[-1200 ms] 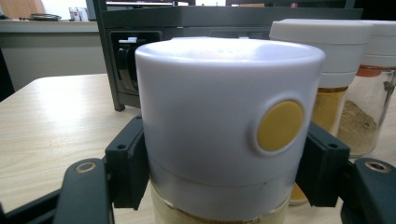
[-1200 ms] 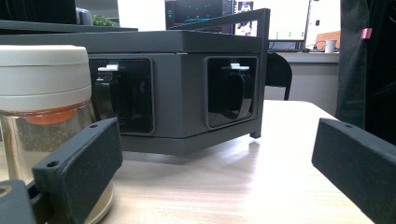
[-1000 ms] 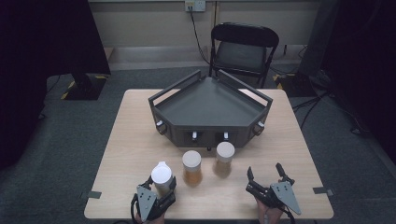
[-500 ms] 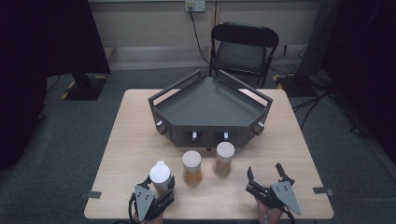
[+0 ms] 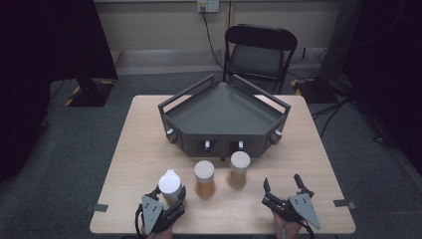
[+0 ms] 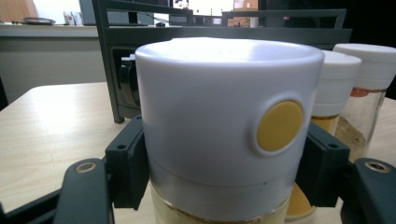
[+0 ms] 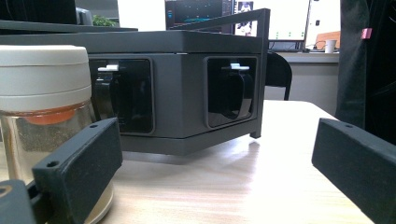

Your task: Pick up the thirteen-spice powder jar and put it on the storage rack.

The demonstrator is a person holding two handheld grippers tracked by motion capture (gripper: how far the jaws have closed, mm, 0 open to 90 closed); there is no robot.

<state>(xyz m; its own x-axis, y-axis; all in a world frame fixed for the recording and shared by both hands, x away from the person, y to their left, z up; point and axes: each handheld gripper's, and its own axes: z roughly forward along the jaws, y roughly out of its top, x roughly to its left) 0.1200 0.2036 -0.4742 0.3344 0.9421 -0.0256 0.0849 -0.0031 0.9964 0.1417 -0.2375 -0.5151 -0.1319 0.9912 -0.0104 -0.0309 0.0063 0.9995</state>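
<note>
Almost nothing has moved. The white-lidded glass jar [image 6: 229, 130] is squeezed by the left claw [image 5: 169, 201] near the table's [image 5: 144, 134] front edge; it should be lifted straight. The right claw [image 5: 283, 186] is open.

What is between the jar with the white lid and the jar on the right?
In the high view, a beige-lidded glass jar of orange-brown powder stands between the white-lidded jar and the right-hand jar.

A white-lidded clear glass spice jar [image 5: 169, 187] with a round yellow button stands upright, well before the dark grey angular rack [image 5: 224, 115].
</note>
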